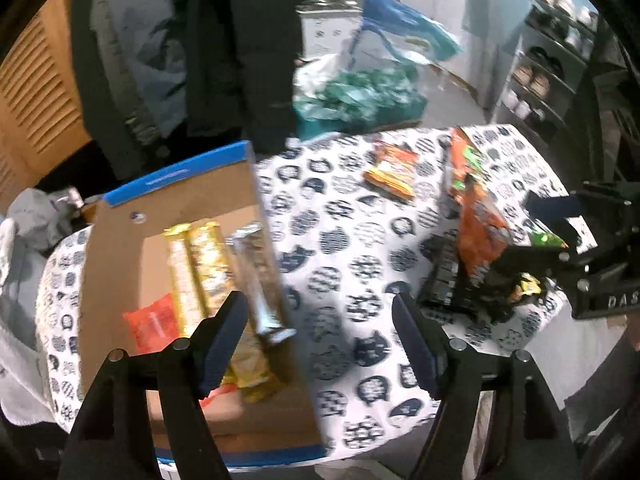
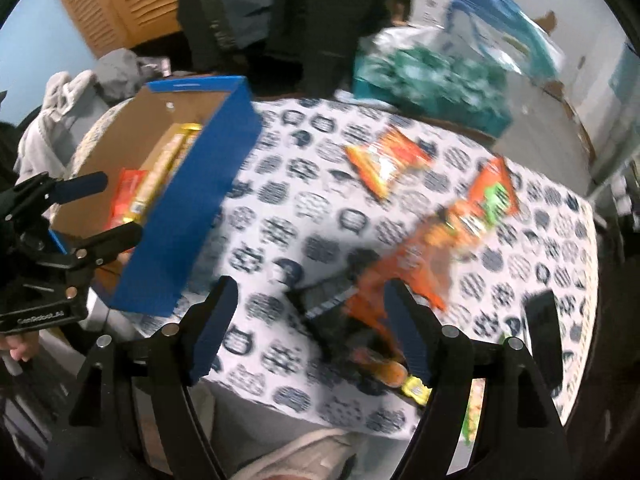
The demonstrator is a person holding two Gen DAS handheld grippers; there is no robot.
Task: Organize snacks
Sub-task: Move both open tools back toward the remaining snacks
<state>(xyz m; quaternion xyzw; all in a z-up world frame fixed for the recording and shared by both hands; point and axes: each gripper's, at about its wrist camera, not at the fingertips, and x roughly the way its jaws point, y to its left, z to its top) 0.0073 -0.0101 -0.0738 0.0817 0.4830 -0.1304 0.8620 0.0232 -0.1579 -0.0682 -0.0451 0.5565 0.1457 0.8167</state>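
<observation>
A blue-edged cardboard box (image 1: 120, 248) stands on the left of the table, also in the right wrist view (image 2: 192, 208). It holds gold bars (image 1: 204, 264), a silver bar (image 1: 256, 276) and an orange-red packet (image 1: 154, 324). My left gripper (image 1: 320, 344) is open and empty, over the box's right wall. My right gripper (image 2: 308, 328) is open and empty above a pile of orange bags (image 2: 460, 224) and dark packs (image 2: 336, 316). An orange packet (image 2: 384, 164) lies alone farther back. The right gripper shows in the left wrist view (image 1: 560, 236), the left in the right wrist view (image 2: 92, 208).
The table wears a white cloth with dark cat prints (image 1: 344, 240). Beyond it stand a green-patterned bin (image 1: 356, 100), a blue bag (image 1: 404, 28), hanging dark clothes (image 1: 240, 40) and a shelf of shoes (image 1: 548, 68). Grey cloths (image 2: 68, 96) lie left of the table.
</observation>
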